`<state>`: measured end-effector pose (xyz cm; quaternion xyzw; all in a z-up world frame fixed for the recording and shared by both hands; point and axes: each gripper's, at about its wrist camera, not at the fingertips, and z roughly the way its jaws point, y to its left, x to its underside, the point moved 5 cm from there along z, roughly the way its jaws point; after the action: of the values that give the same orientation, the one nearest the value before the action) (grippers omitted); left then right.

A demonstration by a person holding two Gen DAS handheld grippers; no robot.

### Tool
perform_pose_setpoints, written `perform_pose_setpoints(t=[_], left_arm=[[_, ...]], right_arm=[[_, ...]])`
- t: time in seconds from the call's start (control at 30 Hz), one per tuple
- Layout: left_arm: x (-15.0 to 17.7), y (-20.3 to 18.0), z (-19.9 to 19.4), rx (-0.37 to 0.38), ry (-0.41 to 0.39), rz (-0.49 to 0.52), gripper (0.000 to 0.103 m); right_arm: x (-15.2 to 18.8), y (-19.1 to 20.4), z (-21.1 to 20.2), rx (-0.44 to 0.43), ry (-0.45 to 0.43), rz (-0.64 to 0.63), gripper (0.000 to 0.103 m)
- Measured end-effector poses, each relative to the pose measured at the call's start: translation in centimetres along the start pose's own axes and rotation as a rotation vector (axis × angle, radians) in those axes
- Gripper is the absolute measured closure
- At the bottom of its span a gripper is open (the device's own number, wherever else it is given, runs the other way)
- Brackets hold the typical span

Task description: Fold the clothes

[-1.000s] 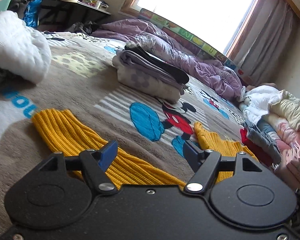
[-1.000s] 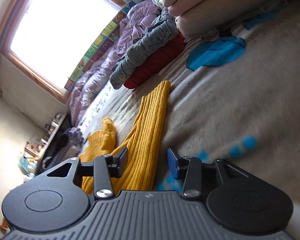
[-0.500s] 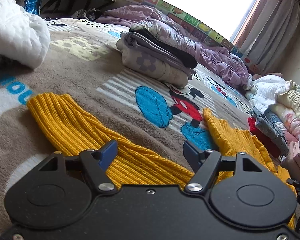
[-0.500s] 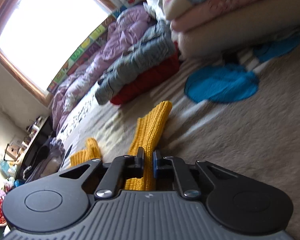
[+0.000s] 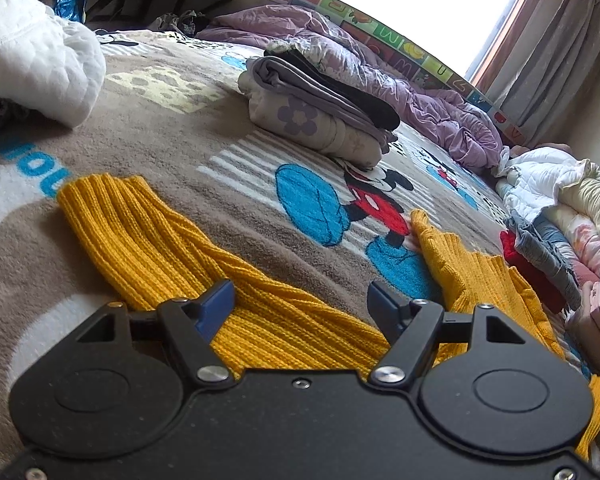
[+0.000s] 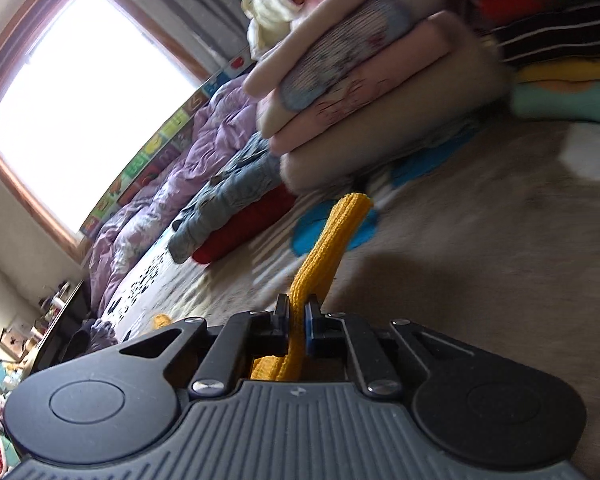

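Observation:
A yellow ribbed knit sweater (image 5: 172, 248) lies spread on the grey cartoon-print blanket (image 5: 180, 128). One sleeve runs to the left and another yellow part (image 5: 460, 264) rises on the right. My left gripper (image 5: 300, 300) hovers open just over the left sleeve, fabric under its blue pads, none pinched. In the right wrist view my right gripper (image 6: 298, 314) is shut on a yellow sleeve (image 6: 332, 240), which stands lifted ahead of the jaws with its cuff pointing away.
A folded grey and black stack (image 5: 320, 104) sits mid-bed, with a purple duvet (image 5: 400, 76) behind. A white quilted garment (image 5: 32, 56) lies at left. Piles of folded clothes (image 6: 360, 80) crowd the right side, with denim and red items (image 6: 236, 200) nearby.
The right gripper closed on the yellow sleeve and lifted it, swinging toward the clothes pile. The left gripper stayed open over the other sleeve, its view tilting slightly.

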<state>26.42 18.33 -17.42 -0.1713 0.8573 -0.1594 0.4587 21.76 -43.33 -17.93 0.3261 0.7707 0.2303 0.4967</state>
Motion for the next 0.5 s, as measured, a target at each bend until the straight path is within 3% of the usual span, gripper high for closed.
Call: perform_pose_setpoints(t=[0.23,0.5], left_arm=[[0.2,0.1,-0.2,0.001,0.000,0.003,0.030],[0.0,0.3,-0.2,0.009,0.011,-0.008,0.028]], right_arm=[[0.7,-2.9,-1.1,0.085,-0.009,0.029,0.094],[-0.5,-4.7,-2.1,0.271,-0.080,0.015,0.090]])
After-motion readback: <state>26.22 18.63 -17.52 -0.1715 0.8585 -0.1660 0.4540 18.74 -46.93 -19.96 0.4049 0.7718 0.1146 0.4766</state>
